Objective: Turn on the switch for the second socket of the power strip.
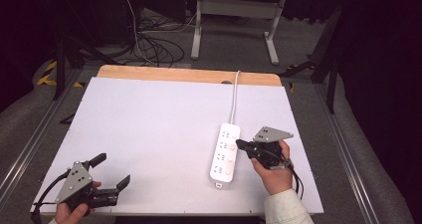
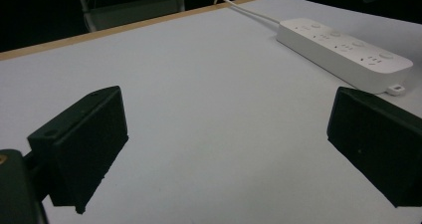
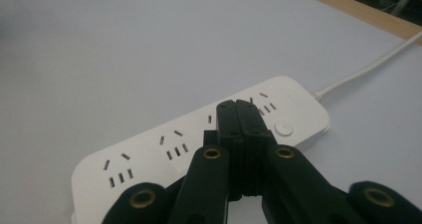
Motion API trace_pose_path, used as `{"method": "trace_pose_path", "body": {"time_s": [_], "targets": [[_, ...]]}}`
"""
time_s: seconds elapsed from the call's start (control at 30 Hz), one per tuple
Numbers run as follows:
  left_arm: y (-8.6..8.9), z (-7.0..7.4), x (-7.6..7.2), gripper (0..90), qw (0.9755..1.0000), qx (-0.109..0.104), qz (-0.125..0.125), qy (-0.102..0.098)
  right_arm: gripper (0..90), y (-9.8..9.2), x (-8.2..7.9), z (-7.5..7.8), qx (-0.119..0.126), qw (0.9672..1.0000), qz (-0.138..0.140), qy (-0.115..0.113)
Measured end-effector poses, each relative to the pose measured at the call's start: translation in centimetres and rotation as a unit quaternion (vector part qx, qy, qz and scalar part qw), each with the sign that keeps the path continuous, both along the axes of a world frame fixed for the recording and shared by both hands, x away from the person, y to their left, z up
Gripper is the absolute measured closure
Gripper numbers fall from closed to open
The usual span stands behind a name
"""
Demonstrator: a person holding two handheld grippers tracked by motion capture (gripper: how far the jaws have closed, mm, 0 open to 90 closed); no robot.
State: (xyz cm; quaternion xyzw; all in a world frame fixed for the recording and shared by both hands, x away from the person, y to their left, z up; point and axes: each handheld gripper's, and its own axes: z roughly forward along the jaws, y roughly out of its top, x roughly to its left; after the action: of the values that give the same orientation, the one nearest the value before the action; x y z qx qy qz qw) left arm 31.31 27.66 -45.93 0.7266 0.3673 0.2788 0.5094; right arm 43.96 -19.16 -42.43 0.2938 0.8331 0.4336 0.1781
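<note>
A white power strip (image 1: 225, 154) with several sockets and round buttons lies on the white tabletop (image 1: 149, 124), right of centre. Its cable (image 1: 234, 97) runs to the far edge. My right gripper (image 1: 240, 144) is shut with nothing between its jaws, and its tips hang over the strip's right side. In the right gripper view the closed tips (image 3: 236, 105) sit above the strip (image 3: 164, 149), near a round button (image 3: 283, 128). My left gripper (image 1: 112, 170) rests open at the near left corner. In the left gripper view its wide-apart jaws (image 2: 226, 107) point toward the strip (image 2: 343, 47).
A wooden strip (image 1: 189, 74) borders the table's far edge. Beyond it, loose cables (image 1: 154, 47) lie on the floor beside the legs of another table (image 1: 271, 45). Metal rails run along both sides of the tabletop.
</note>
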Motion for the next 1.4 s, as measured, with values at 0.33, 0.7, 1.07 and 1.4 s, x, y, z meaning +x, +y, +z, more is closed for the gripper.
{"method": "trace_pose_path", "body": {"time_s": [0.33, 0.7, 1.07, 1.4], "targets": [[0.0, 0.0, 0.0, 3.1, 1.0, 0.0, 0.0, 0.002, 90.0, 0.1, 1.2, -1.5, 0.016, 0.9993, -0.016, 0.028], [-0.1, 0.0, 0.0, 3.1, 1.0, 0.001, -0.001, 0.003, 90.0, 0.6, 1.8, -2.7, -0.006, 0.9995, -0.019, 0.026], [-0.1, 0.0, 0.0, 3.1, 1.0, 0.002, -0.003, 0.003, 90.0, 1.0, 2.4, -3.8, -0.011, 0.9992, -0.017, 0.034], [-0.1, 0.0, 0.0, 3.1, 1.0, 0.003, -0.003, 0.002, 90.0, 1.2, 2.4, -4.2, -0.014, 0.9993, -0.017, 0.03]]}}
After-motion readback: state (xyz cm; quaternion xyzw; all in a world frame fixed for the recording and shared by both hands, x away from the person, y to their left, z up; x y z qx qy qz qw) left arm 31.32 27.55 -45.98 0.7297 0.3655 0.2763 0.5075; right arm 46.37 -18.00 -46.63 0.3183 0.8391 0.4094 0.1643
